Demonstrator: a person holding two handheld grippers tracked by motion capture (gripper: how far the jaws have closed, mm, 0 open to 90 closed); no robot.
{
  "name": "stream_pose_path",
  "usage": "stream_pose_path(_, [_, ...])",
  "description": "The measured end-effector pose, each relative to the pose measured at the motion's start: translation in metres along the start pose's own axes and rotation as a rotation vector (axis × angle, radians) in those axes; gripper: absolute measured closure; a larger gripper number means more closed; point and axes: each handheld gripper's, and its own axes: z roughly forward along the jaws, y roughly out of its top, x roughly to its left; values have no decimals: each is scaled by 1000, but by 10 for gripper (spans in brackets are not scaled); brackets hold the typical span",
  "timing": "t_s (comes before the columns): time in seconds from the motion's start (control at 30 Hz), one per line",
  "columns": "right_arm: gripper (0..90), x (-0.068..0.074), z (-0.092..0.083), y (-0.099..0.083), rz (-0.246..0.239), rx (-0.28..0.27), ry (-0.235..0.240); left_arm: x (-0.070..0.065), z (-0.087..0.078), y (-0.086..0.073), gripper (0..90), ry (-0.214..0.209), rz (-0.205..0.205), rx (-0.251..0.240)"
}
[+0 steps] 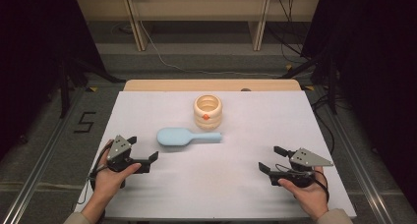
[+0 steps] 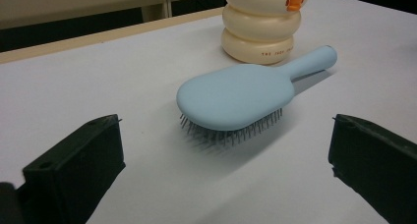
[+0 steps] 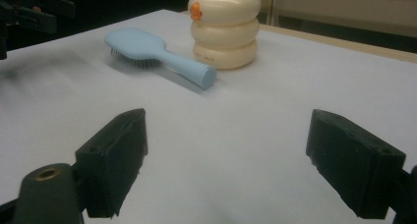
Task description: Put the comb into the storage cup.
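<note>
lying bristles-down on the white worktop [image 1: 147, 194], the pale blue hairbrush [image 1: 187, 136] sits roughly midway across, its paddle head toward the left tool [image 1: 142, 154] and its handle running toward the right, the tip ending just in front of the cream ribbed holder [image 1: 208, 111]. that bristles-down rest leaves the smooth back of the head and the whole round handle open from above, which probably makes the handle the easiest place to pinch. the holder stands upright with its mouth open to the top and a small orange mark on its side, so it looks ready to take the brush handle-first or head-first; which way i cannot judge.

both tools are released, jaws spread wide with nothing between them. the left tool, seen in its own view, points straight at the brush head [image 2: 236, 96], near it but not touching, suggesting it is lining up for the pick. the right tool [image 1: 273, 159] hovers low near the right side of the worktop, well apart from brush and holder, its view looking across at the handle tip [image 3: 204, 76]; it seems parked to stay clear or to steady the holder.
</note>
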Motion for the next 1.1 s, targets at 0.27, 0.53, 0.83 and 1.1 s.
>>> stream_pose_path(0.27, [166,-1,1,-1,12,1,6,1,0,-1,9,17,-3,1])
stream_pose_path(0.53, [169,-2,1,-1,12,1,0,-11,-5,12,298,-7,19,-34])
stream_pose_path(0.83, [171,-2,2,0,18,3,-4,-41,12,33,826,-114,2,25])
stream_pose_path(1.1, [173,-1,2,1,10,4,-11,-67,54,48,900,-124,45,120])
